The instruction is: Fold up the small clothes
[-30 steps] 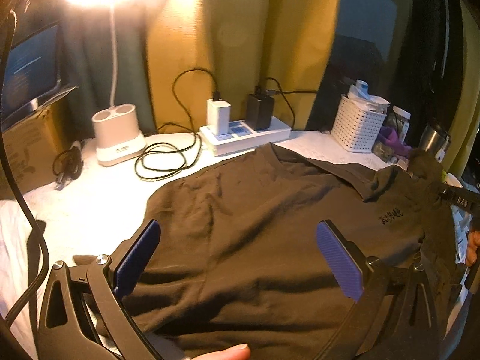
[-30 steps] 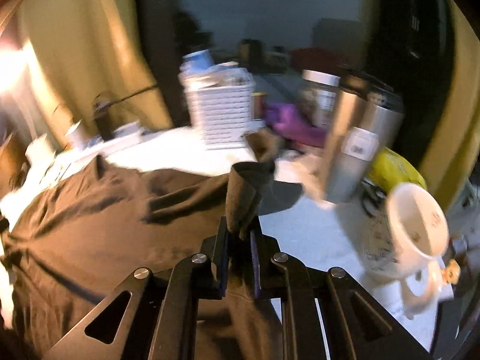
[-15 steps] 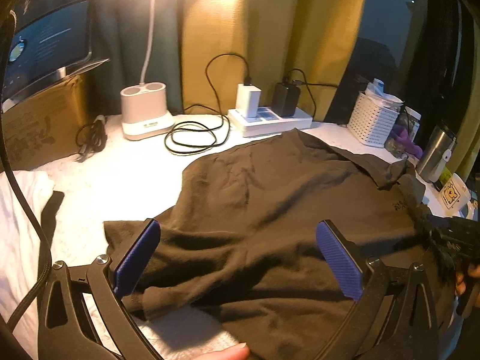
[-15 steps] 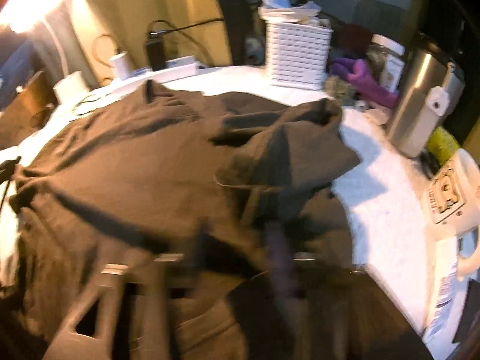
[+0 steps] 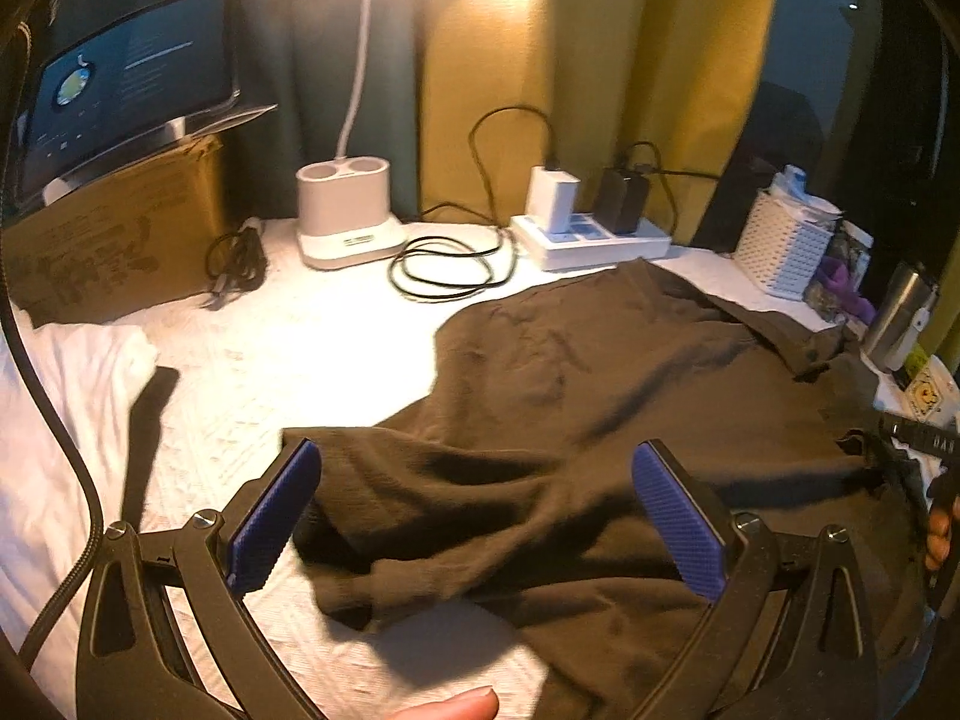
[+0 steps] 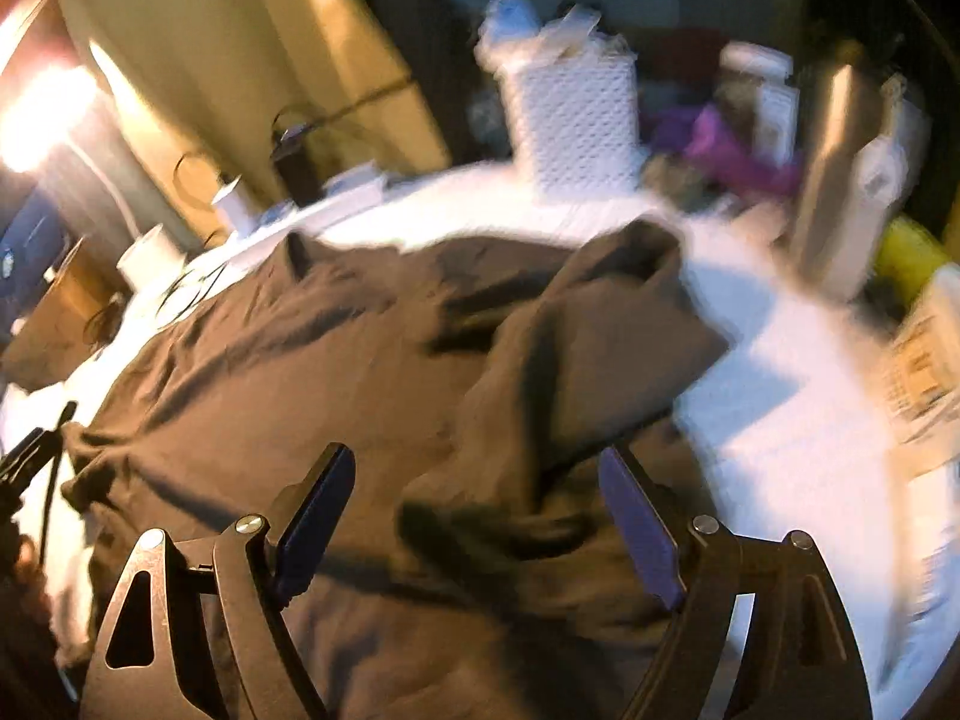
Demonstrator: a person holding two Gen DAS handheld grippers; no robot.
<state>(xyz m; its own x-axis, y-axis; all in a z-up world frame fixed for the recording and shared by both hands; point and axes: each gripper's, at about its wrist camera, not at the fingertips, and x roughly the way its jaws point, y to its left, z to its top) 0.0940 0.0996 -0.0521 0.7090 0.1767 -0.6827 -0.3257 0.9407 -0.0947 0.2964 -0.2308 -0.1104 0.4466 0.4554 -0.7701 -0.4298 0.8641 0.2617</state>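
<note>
A white-covered desk [image 5: 336, 348] stands against yellow curtains [image 5: 654, 84]. A glaring lamp's white base [image 5: 348, 213] sits at the desk's back edge; left of that base a monitor [image 5: 126, 78] rests on a cardboard box [image 5: 114, 240], right of it a power strip [image 5: 591, 234] and white basket [image 5: 780, 243].

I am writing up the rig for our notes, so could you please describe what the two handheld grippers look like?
The left gripper and the right gripper look alike: black, speckled frames with triangular cut-outs, silver screw heads at the pivots, and two flat fingers faced with ribbed blue pads. A black braided cable runs along the left one's side. No sleeves show.
</note>
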